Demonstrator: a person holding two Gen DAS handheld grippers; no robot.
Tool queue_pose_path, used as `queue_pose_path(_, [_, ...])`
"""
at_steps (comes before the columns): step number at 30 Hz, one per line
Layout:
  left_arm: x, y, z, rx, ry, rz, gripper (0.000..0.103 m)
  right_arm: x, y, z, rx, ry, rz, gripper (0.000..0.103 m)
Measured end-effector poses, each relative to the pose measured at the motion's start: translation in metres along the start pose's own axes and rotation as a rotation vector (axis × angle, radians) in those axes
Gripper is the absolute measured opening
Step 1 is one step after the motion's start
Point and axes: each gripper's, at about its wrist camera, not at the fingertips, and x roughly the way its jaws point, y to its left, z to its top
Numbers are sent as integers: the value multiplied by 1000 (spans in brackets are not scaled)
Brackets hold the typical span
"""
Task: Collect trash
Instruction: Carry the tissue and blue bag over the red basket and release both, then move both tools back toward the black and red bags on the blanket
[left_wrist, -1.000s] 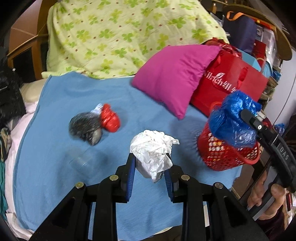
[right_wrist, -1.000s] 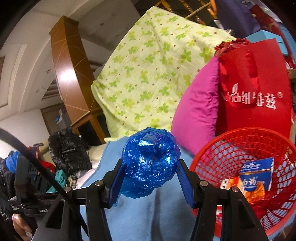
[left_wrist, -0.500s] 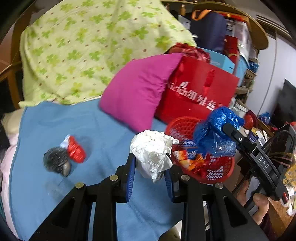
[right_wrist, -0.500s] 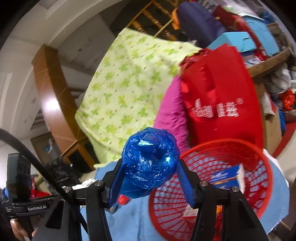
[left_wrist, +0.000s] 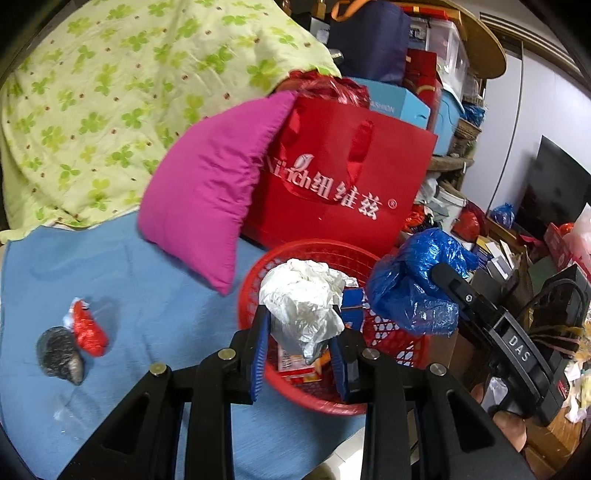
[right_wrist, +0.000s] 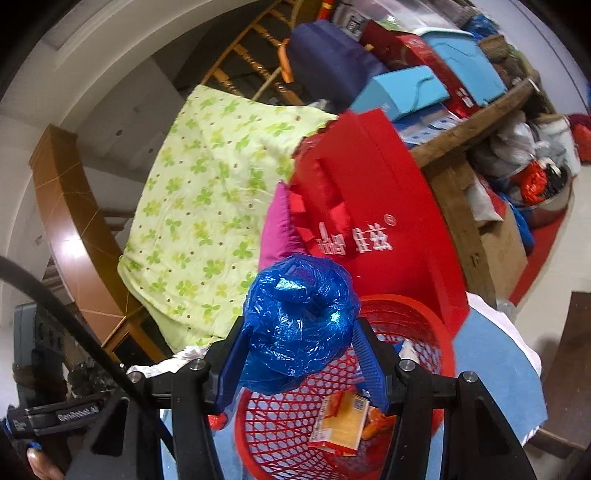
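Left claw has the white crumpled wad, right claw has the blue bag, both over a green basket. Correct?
Not quite: the basket is red, not green, as the left wrist view shows. The rest holds: the left claw grips the white crumpled wad and the right claw grips the blue bag, both over that basket.

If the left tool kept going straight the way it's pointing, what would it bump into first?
Probably the red basket. The left tool, holding the white wad, points down into it, at the boxes inside. Depth is hard to judge.
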Motion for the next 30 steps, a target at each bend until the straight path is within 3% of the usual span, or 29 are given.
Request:
queue_pose_path(2, [12,-4,0,-3,17,9,39,1,-6,2,23,7,-18,61])
queue_pose_path(6, [27,-8,-3,-1,35,29,64,7,-15,3,69,27,-34,69])
queue_pose_path(12, [16,6,-15,-5,21,46,64,13,-6,1,68,45,-14,71])
queue_pose_path(18, [-14,43,-41,-28,1,122,65,18,22,-6,-2,33,17,71])
queue_pose_path(22, [-40,84,-69,-71,-5,210,68,23,49,-16,-72,32,51,71])
queue_pose_path(30, [-94,193,-132,-273,16,415,68,44,115,-51,-219,72,153,71])
